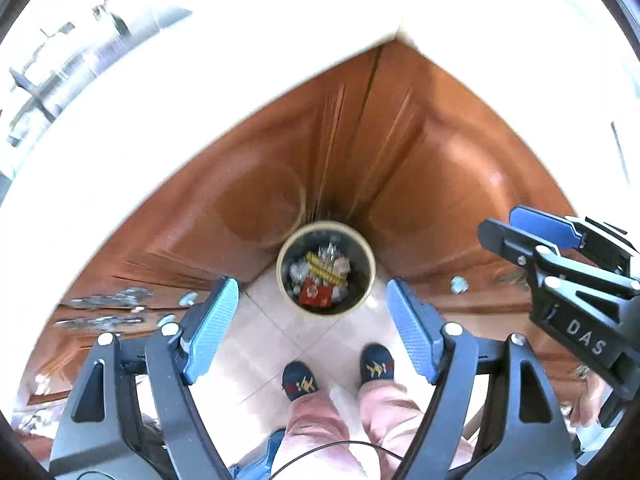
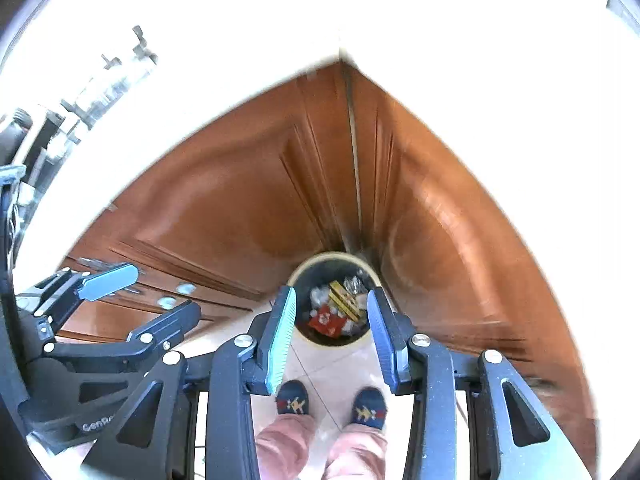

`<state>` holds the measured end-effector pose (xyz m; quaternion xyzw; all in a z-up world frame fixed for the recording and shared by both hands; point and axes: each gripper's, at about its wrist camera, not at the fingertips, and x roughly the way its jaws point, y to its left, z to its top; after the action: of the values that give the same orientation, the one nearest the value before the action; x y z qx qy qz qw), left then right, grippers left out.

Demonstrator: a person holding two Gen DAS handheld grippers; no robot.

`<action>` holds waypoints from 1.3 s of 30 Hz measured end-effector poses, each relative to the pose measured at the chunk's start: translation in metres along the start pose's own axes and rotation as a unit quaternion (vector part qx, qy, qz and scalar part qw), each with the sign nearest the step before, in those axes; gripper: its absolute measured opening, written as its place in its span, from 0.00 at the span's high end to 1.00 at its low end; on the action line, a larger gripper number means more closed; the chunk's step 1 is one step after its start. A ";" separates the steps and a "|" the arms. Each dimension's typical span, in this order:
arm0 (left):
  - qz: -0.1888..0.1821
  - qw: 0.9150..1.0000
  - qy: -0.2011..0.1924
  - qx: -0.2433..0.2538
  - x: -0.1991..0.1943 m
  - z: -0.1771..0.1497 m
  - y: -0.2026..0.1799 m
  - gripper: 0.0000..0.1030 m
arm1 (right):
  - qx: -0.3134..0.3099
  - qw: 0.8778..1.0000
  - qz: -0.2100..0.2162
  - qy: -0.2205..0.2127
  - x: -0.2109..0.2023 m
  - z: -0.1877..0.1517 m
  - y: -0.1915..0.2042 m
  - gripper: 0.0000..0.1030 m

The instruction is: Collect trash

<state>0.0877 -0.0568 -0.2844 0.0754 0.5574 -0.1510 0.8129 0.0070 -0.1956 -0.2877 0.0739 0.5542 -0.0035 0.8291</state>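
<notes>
Both the left tongs (image 1: pixel 310 330) and right tongs (image 2: pixel 332 342) gape wide, holding nothing, poised above the round trash bin (image 1: pixel 370 268) on the tiled floor (image 1: pixel 256 344), which holds wrappers (image 1: pixel 320 280).

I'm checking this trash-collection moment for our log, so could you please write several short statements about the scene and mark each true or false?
1. The trash bin stands on the floor in the corner of the wooden cabinets. True.
2. The bin is empty. False: it holds trash, including a red wrapper and a yellow striped piece.
3. The left gripper is open with nothing between its fingers. True.
4. The right gripper is shut on a bottle. False: it is open and holds nothing.
5. The person wears dark slippers and pink trousers. True.
</notes>
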 end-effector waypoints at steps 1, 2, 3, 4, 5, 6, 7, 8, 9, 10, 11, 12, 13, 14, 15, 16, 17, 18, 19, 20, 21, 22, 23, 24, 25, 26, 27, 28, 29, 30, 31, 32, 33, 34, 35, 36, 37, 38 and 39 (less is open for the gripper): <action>0.002 1.000 -0.011 -0.002 -0.018 0.004 -0.002 0.27 | -0.003 1.000 0.003 -0.009 -0.018 0.006 0.000 0.63; 0.005 1.000 -0.024 -0.002 -0.036 0.009 -0.005 0.27 | -0.006 1.000 0.007 -0.019 -0.042 0.012 -0.001 0.63; 0.010 0.999 -0.038 -0.003 -0.056 0.013 -0.008 0.27 | -0.010 0.999 0.012 -0.028 -0.061 0.018 -0.001 0.62; 0.016 0.999 -0.052 -0.002 -0.072 0.017 -0.011 0.27 | -0.014 0.999 0.015 -0.037 -0.079 0.022 -0.001 0.62; 0.023 0.998 -0.063 -0.002 -0.086 0.019 -0.013 0.27 | -0.019 0.999 0.017 -0.048 -0.101 0.028 -0.002 0.62; 0.033 0.996 -0.078 -0.003 -0.103 0.023 -0.016 0.27 | -0.024 0.998 0.019 -0.058 -0.117 0.031 -0.001 0.61; 0.045 0.995 -0.092 -0.007 -0.121 0.027 -0.018 0.27 | -0.029 0.997 0.020 -0.070 -0.137 0.036 -0.001 0.60; 0.052 0.993 -0.104 -0.011 -0.136 0.030 -0.021 0.27 | -0.031 0.996 0.022 -0.077 -0.152 0.040 -0.002 0.58; 0.055 0.992 -0.113 -0.015 -0.148 0.033 -0.022 0.27 | -0.031 0.996 0.026 -0.085 -0.167 0.043 -0.003 0.55; 0.061 0.990 -0.123 -0.020 -0.162 0.036 -0.025 0.27 | -0.030 0.995 0.032 -0.093 -0.182 0.046 -0.005 0.54; 0.066 0.988 -0.136 -0.027 -0.177 0.039 -0.027 0.27 | -0.028 0.994 0.036 -0.099 -0.190 0.046 -0.006 0.52; 0.070 0.986 -0.147 -0.031 -0.188 0.041 -0.029 0.27 | -0.026 0.993 0.039 -0.107 -0.208 0.051 -0.006 0.51; 0.079 0.984 -0.158 -0.036 -0.202 0.043 -0.033 0.27 | -0.024 0.992 0.043 -0.117 -0.224 0.054 -0.008 0.51; 0.086 0.982 -0.166 -0.040 -0.212 0.045 -0.035 0.27 | -0.024 0.991 0.045 -0.124 -0.239 0.057 -0.009 0.50; 0.093 0.979 -0.177 -0.046 -0.222 0.047 -0.039 0.27 | -0.024 0.990 0.046 -0.133 -0.251 0.059 -0.010 0.49; 0.096 0.977 -0.186 -0.050 -0.231 0.050 -0.043 0.27 | -0.024 0.989 0.046 -0.141 -0.259 0.061 -0.012 0.49; 0.098 0.974 -0.194 -0.055 -0.242 0.052 -0.046 0.27 | -0.023 0.988 0.046 -0.148 -0.271 0.064 -0.013 0.47; 0.100 0.973 -0.200 -0.059 -0.248 0.052 -0.047 0.27 | -0.023 0.987 0.047 -0.155 -0.281 0.065 -0.014 0.46; 0.101 0.971 -0.207 -0.062 -0.256 0.052 -0.050 0.27 | -0.024 0.985 0.049 -0.164 -0.289 0.067 -0.015 0.45; 0.103 0.969 -0.215 -0.064 -0.265 0.051 -0.054 0.27 | -0.027 0.983 0.050 -0.173 -0.300 0.066 -0.016 0.41; 0.105 0.967 -0.221 -0.065 -0.271 0.051 -0.057 0.27 | -0.030 0.981 0.048 -0.183 -0.309 0.066 -0.015 0.37; 0.108 0.966 -0.226 -0.067 -0.276 0.052 -0.061 0.27 | -0.031 0.979 0.045 -0.194 -0.319 0.067 -0.014 0.36; 0.109 0.965 -0.230 -0.069 -0.283 0.053 -0.064 0.27 | -0.033 0.977 0.042 -0.206 -0.330 0.068 -0.017 0.34; 0.107 0.964 -0.233 -0.072 -0.290 0.054 -0.068 0.27 | -0.034 0.975 0.041 -0.214 -0.334 0.068 -0.014 0.34; 0.105 0.964 -0.234 -0.074 -0.293 0.053 -0.071 0.27 | -0.034 0.974 0.043 -0.222 -0.344 0.068 -0.015 0.33; 0.103 0.963 -0.236 -0.077 -0.297 0.054 -0.074 0.27 | -0.033 0.972 0.044 -0.227 -0.347 0.066 -0.016 0.33; 0.103 0.963 -0.236 -0.078 -0.299 0.053 -0.077 0.27 | -0.032 0.971 0.043 -0.233 -0.352 0.064 -0.016 0.33; 0.103 0.963 -0.234 -0.079 -0.302 0.052 -0.080 0.27 | -0.032 0.970 0.042 -0.238 -0.358 0.065 -0.017 0.33; 0.103 0.964 -0.232 -0.079 -0.301 0.051 -0.082 0.27 | -0.031 0.969 0.041 -0.241 -0.359 0.063 -0.017 0.33; 0.102 0.965 -0.230 -0.079 -0.300 0.049 -0.084 0.27 | -0.030 0.968 0.040 -0.244 -0.361 0.062 -0.017 0.33; 0.100 0.965 -0.228 -0.078 -0.299 0.048 -0.084 0.27 | -0.031 0.968 0.039 -0.247 -0.365 0.062 -0.018 0.33; 0.099 0.966 -0.226 -0.078 -0.296 0.046 -0.084 0.27 | -0.032 0.967 0.037 -0.248 -0.366 0.060 -0.018 0.33; 0.099 0.966 -0.224 -0.079 -0.296 0.046 -0.084 0.27 | -0.032 0.967 0.034 -0.249 -0.363 0.058 -0.017 0.33; 0.100 0.967 -0.222 -0.080 -0.295 0.045 -0.084 0.27 | -0.032 0.967 0.033 -0.250 -0.364 0.057 -0.017 0.33; 0.101 0.967 -0.221 -0.080 -0.295 0.043 -0.084 0.27 | -0.032 0.967 0.031 -0.251 -0.359 0.054 -0.017 0.33; 0.102 0.966 -0.221 -0.081 -0.296 0.042 -0.084 0.27 | -0.032 0.967 0.030 -0.251 -0.354 0.054 -0.015 0.33; 0.102 0.966 -0.222 -0.081 -0.297 0.041 -0.084 0.27 | -0.032 0.967 0.027 -0.251 -0.351 0.052 -0.014 0.33; 0.103 0.966 -0.224 -0.082 -0.298 0.040 -0.083 0.27 | -0.032 0.967 0.026 -0.252 -0.349 0.051 -0.015 0.33; 0.104 0.965 -0.226 -0.083 -0.299 0.040 -0.081 0.27 | -0.032 0.967 0.026 -0.253 -0.349 0.050 -0.015 0.33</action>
<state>-0.0037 -0.0967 0.0117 0.0295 0.3590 -0.0319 0.9323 -0.0831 -0.2430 0.0500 0.0584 0.3243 0.0172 0.9440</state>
